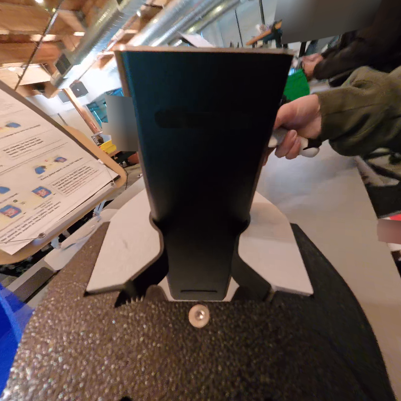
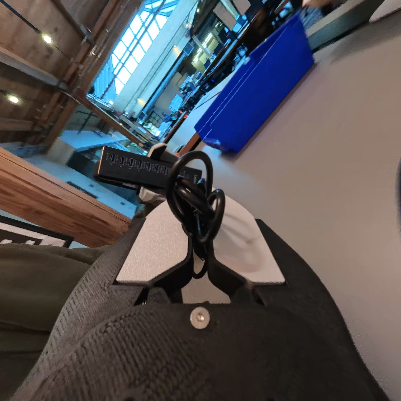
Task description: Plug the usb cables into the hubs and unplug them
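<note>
Black hub [image 1: 201, 141]: clamped upright between left gripper [image 1: 200, 223] fingers. Black coiled cable [image 2: 195, 208]: pinched in closed right gripper [image 2: 200, 245] fingers, above grey table [image 2: 314, 173].

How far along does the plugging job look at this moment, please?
Early. The left gripper is shut on the black hub, held off the table, and the right gripper is shut on a bundled black cable. The hub's blue ports that show look empty; plugging and unplugging both remain.
</note>
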Tool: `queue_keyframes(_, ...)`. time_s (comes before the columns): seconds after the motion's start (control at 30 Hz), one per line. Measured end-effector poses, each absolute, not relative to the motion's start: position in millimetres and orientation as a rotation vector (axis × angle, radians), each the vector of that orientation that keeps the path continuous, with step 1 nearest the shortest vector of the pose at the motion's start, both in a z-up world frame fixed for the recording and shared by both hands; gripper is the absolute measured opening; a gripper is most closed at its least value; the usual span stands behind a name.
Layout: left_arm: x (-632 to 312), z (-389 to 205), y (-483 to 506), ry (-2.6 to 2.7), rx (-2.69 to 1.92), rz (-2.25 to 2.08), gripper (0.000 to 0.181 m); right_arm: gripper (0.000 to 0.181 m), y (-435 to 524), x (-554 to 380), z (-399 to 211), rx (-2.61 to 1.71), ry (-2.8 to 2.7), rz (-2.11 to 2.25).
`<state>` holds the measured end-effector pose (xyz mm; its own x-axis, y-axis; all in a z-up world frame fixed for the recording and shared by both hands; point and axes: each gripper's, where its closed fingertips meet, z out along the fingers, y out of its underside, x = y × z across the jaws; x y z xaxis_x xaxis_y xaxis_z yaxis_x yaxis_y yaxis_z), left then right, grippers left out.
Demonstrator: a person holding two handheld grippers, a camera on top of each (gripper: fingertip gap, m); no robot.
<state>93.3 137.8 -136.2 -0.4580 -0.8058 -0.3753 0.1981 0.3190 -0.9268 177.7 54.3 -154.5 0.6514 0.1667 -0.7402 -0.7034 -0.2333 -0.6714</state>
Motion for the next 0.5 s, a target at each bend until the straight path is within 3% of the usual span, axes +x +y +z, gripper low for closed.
queue_keyframes(0.3,96,-144,125,1.681,-0.562,-1.346,0.071,0.009,-69,315,-165,-2.057,0.618,0.004)
queue_keyframes(0.5,98,-147,117,1.707,-0.555,-1.378,0.071,0.01,-113,371,-190,-2.582,0.725,-0.121)
